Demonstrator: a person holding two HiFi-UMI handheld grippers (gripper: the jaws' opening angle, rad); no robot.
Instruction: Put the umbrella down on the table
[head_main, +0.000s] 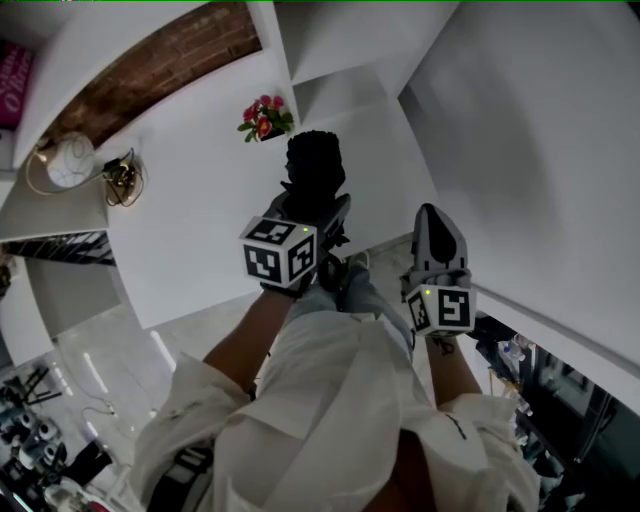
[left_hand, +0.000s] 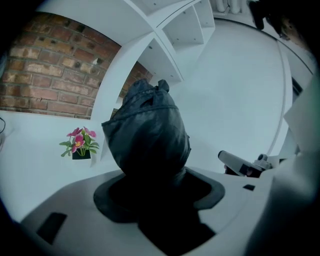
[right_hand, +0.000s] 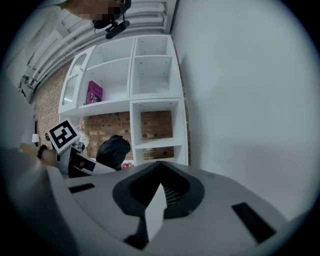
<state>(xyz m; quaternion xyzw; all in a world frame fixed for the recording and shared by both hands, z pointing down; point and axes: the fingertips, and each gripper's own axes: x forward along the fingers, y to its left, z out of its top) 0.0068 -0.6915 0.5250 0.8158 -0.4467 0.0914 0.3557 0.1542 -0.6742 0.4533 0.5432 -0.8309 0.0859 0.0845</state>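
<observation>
Two hand-held grippers in view. The left hand-held gripper is clamped on the folded black umbrella. The umbrella sticks out past the jaws and hangs in the air above the white tabletop, not touching it. The right hand-held gripper has its jaws pressed together on nothing, beside the umbrella and apart from it.

We read the step as the lowering phase, with set-down not yet done. To do it well, we suggest:
- aim for the bare patch of tabletop, short of the flower pot
- tilt the umbrella so it lands along its length, not on its tip
- keep the grip until the fabric bundle bears on the surface, then spread the jaws and back straight out
- expect a soft, rounded bundle that may roll, so release low
- keep the right hand-held gripper clear

Containers:
- the small dark flower pot holds pink flowers and stands on the tabletop near the wall
- in the white shelf unit, one upper compartment holds a pink book; the compartments beside it look bare
</observation>
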